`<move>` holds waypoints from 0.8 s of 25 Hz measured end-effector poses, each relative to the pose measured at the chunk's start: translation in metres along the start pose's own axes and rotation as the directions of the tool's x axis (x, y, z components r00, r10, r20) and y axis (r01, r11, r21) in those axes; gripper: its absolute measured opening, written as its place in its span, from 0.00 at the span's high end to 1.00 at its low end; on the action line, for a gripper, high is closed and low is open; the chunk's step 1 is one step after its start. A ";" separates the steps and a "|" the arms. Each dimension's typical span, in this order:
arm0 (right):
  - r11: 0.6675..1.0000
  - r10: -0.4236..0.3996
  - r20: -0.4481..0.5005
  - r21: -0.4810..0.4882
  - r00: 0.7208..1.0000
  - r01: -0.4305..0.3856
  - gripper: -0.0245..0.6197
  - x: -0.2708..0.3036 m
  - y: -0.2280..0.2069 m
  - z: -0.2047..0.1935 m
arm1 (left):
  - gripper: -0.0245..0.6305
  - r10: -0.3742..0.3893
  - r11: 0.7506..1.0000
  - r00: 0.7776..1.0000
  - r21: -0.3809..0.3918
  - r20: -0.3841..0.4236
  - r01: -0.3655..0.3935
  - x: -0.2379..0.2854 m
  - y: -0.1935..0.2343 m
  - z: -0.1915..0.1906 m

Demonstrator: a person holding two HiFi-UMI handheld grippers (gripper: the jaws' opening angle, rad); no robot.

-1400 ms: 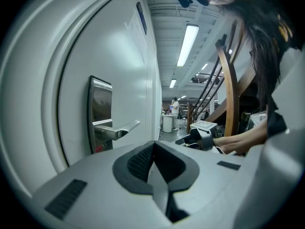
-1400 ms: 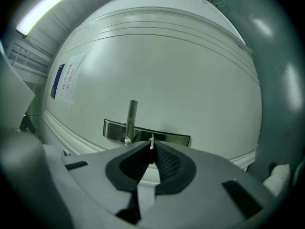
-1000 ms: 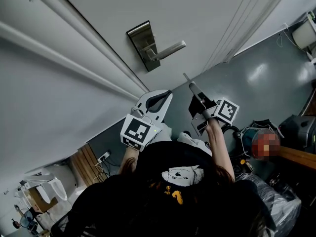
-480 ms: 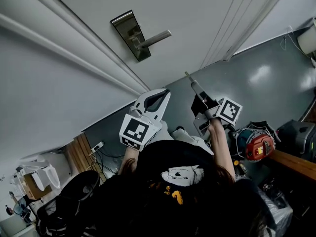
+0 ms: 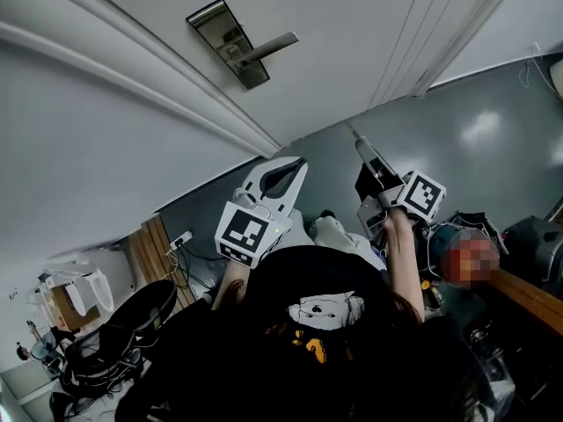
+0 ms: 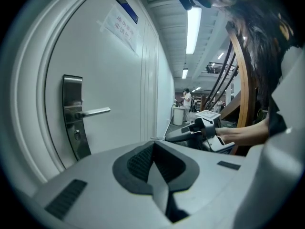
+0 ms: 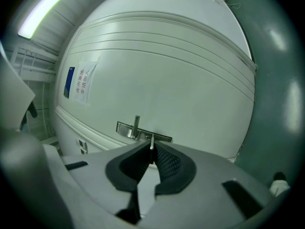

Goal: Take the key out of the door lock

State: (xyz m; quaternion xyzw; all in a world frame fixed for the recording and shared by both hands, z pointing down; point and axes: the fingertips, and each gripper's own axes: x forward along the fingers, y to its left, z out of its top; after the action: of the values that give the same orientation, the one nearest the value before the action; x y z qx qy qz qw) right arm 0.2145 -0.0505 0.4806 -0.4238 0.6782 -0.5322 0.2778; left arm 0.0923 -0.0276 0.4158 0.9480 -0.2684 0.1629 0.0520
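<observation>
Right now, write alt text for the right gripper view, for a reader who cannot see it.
The right gripper has its jaws closed on a thin metal key, whose tip pokes out past the black pads. Beyond it stands a white door with a metal lock plate and lever handle, and a paper notice at the left.

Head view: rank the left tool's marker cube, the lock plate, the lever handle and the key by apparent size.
1. Marker cube and lock plate: about alike, and the cube is nearer the camera.
2. Lever handle.
3. Key, smallest.
</observation>
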 end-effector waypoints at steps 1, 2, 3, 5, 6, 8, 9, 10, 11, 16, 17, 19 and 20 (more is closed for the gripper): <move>1.000 0.001 0.001 -0.003 1.000 -0.001 0.93 -0.002 0.000 0.000 | 0.96 0.003 1.000 1.000 -0.001 -0.002 -0.003 0.000 -0.001 -0.001; 1.000 0.002 0.002 -0.008 1.000 -0.002 0.93 -0.004 0.000 0.001 | 0.96 0.006 1.000 1.000 -0.002 -0.004 -0.006 0.000 -0.002 -0.001; 1.000 0.002 0.002 -0.017 1.000 -0.002 0.93 -0.006 0.000 0.001 | 0.95 0.006 1.000 1.000 -0.004 -0.007 -0.006 0.000 -0.004 -0.001; 0.999 0.001 -0.001 -0.034 1.000 -0.001 0.93 -0.010 0.001 0.002 | 0.95 0.003 1.000 1.000 -0.006 -0.012 -0.003 -0.001 -0.007 0.000; 0.999 -0.001 -0.002 -0.037 1.000 0.001 0.93 -0.012 0.002 0.001 | 0.96 0.002 1.000 1.000 -0.006 -0.014 -0.002 -0.002 -0.008 -0.001; 0.999 -0.006 -0.003 -0.042 1.000 0.006 0.93 -0.015 0.003 -0.003 | 0.95 -0.003 1.000 1.000 -0.011 -0.016 0.003 -0.005 -0.011 -0.003; 0.999 -0.007 -0.003 -0.049 1.000 0.007 0.93 -0.017 0.004 -0.006 | 0.96 -0.005 1.000 1.000 -0.016 -0.016 0.005 -0.007 -0.012 -0.005; 0.999 -0.007 -0.003 -0.054 1.000 0.007 0.93 -0.018 0.004 -0.008 | 0.95 -0.007 1.000 1.000 -0.022 -0.014 0.007 -0.010 -0.014 -0.007; 0.998 -0.009 -0.002 -0.055 1.000 0.009 0.93 -0.020 0.005 -0.012 | 0.95 -0.008 1.000 1.000 -0.028 -0.012 0.007 -0.013 -0.015 -0.008; 0.997 -0.030 0.002 -0.076 1.000 0.030 0.93 -0.029 0.013 -0.032 | 0.95 0.004 0.999 1.000 -0.043 0.005 -0.004 -0.040 -0.017 -0.014; 0.996 -0.025 0.000 -0.090 1.000 0.025 0.93 -0.030 0.018 -0.036 | 0.96 0.012 0.999 1.000 -0.046 0.010 -0.012 -0.047 -0.016 -0.016; 0.994 -0.008 -0.010 -0.113 1.000 0.007 0.93 -0.027 0.028 -0.048 | 0.96 0.035 0.998 0.999 -0.054 0.014 -0.034 -0.062 -0.011 -0.022; 0.993 -0.004 -0.018 -0.118 1.000 0.002 0.93 -0.025 0.032 -0.055 | 0.95 0.045 0.997 0.999 -0.057 0.013 -0.045 -0.070 -0.008 -0.026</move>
State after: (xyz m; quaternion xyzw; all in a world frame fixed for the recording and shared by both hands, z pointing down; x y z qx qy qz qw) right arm 0.1725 0.0005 0.4637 -0.4355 0.7104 -0.4955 0.2451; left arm 0.0334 0.0180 0.4166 0.9410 -0.2946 0.1494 0.0731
